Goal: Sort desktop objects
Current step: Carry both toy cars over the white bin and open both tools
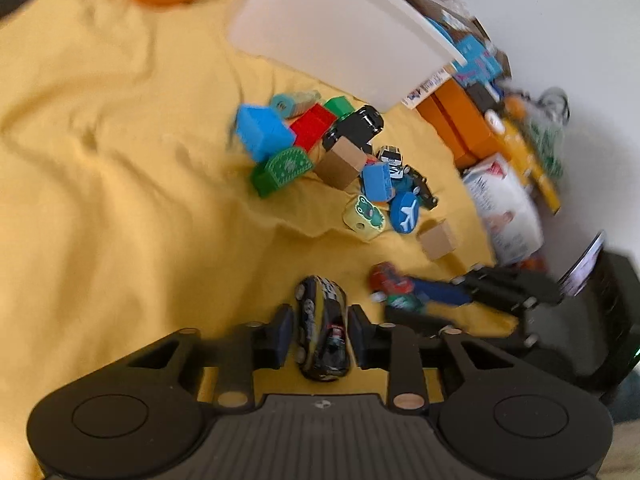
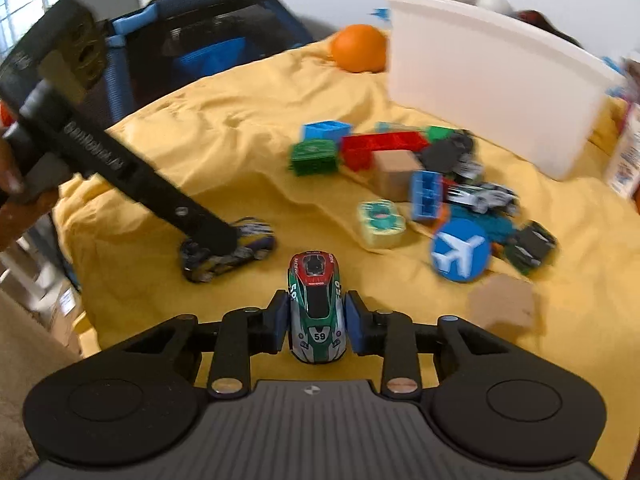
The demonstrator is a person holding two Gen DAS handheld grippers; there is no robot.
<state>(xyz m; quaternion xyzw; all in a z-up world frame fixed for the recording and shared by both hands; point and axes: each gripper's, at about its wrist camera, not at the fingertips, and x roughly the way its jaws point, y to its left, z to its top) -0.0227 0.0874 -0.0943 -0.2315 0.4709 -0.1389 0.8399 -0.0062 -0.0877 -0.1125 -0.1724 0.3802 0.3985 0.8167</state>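
A black and yellow toy car (image 1: 322, 328) lies on the yellow cloth (image 1: 120, 200) between the fingers of my left gripper (image 1: 320, 314). The pads stand close beside it without visibly pressing, so that gripper is open. In the right wrist view the left gripper (image 2: 212, 236) reaches down onto this same car (image 2: 228, 250). My right gripper (image 2: 317, 298) is shut on a green, red and white toy car (image 2: 318, 316) numbered 59, low over the cloth. The left wrist view shows that car (image 1: 392, 284), blurred, at the right gripper's tips.
A pile of coloured blocks (image 2: 380, 148) and more toy cars (image 2: 480, 196) lies beyond both grippers. A blue airplane disc (image 2: 460, 250) and a wooden cube (image 2: 504, 306) sit nearer. Behind stand a white bin (image 2: 480, 92) and an orange (image 2: 358, 48). Boxes (image 1: 460, 128) line the cloth's edge.
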